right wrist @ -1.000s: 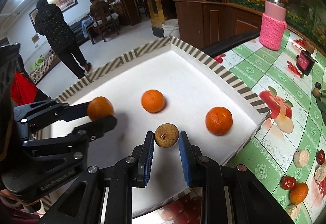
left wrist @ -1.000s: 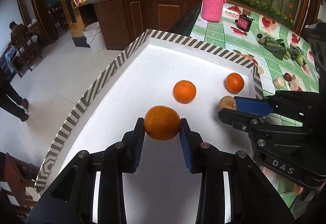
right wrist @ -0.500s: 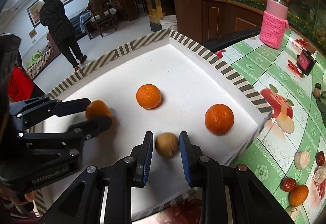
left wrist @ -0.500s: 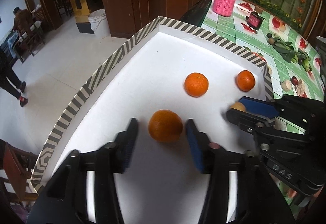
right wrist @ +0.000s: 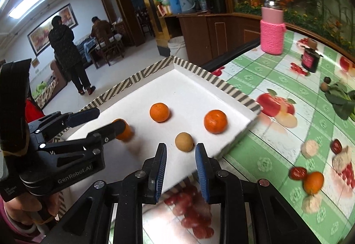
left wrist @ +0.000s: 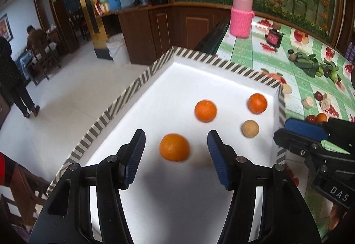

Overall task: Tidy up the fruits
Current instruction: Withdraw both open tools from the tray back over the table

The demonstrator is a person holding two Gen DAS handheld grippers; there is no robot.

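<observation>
From the left wrist, the left gripper (left wrist: 176, 157) stands spread wide around an orange (left wrist: 174, 147) lying on the white tray (left wrist: 182, 70), touching neither pad.

From the right wrist, the right gripper (right wrist: 180, 163) gapes empty at the tray's near edge; a tan round fruit (right wrist: 184, 141) sits just beyond.

A counter (right wrist: 261, 79) covered in a green checked cloth with printed fruit carries a white tray (left wrist: 199, 79) with a striped rim at its corner. Beside the tray on the cloth lie red dates (right wrist: 298, 173), an orange (right wrist: 313, 182) and pale biscuit pieces (right wrist: 310, 148). Further back stand a pink knitted bottle (right wrist: 271, 37), a small dark jar (right wrist: 309, 59) and leafy greens (right wrist: 339, 99).
</observation>
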